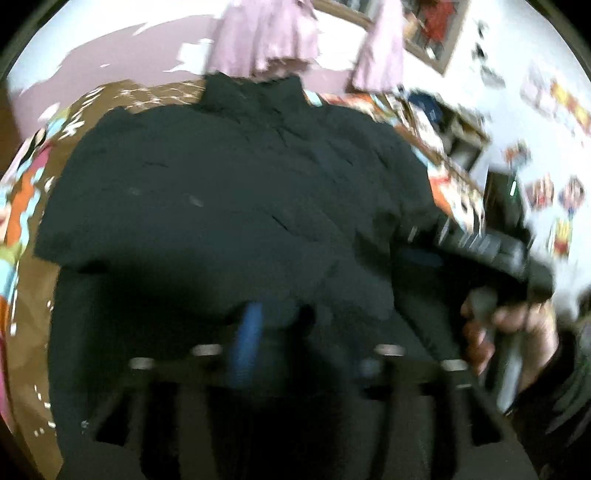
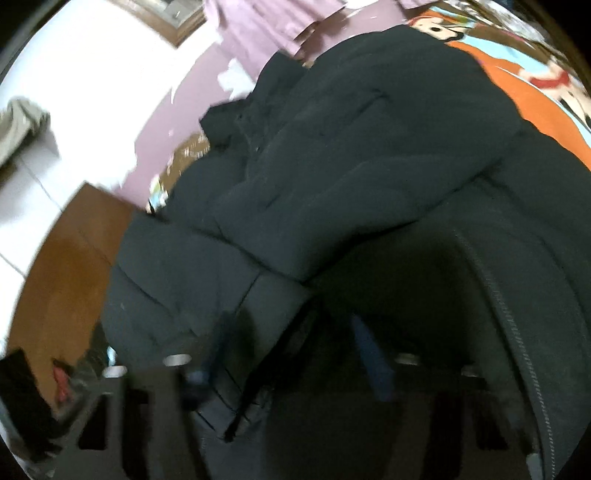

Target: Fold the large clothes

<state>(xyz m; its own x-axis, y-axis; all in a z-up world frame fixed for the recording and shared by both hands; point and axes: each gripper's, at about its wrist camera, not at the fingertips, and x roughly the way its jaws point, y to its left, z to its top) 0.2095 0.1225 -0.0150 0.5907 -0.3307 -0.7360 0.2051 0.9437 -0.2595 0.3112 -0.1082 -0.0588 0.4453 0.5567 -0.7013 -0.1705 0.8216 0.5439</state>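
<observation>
- The black padded jacket (image 1: 236, 192) lies spread on a bed whose cartoon-print bedsheet (image 1: 22, 206) shows at the 9 o'clock edge of the left wrist view; the collar points toward 12 o'clock.
- The left gripper (image 1: 275, 332) sits low over the jacket's near hem, reaching toward 12 o'clock. One blue finger (image 1: 245, 339) is visible and the other is a dark blur, with black fabric bunched between them; the blur keeps me from telling whether they are clamped on it.
- At 3 o'clock in the left wrist view the person's right hand (image 1: 513, 332) is wrapped around the handle of the right gripper's body, which angles in toward the jacket's right edge.
- Pale purple garments (image 1: 266, 33) hang at 12 o'clock, against a wall with stickers (image 1: 557, 218) toward 2 o'clock.
- In the right wrist view the jacket (image 2: 369, 147) fills the frame, a folded sleeve crossing it and a zipper (image 2: 517, 332) running down at 4 o'clock.
- The right gripper (image 2: 295, 347) is pressed into the fabric; its blue finger (image 2: 369, 354) is half buried in dark cloth, and I cannot tell whether the pair is clamped.
- A wooden floor (image 2: 62, 258) shows at 9 o'clock.
</observation>
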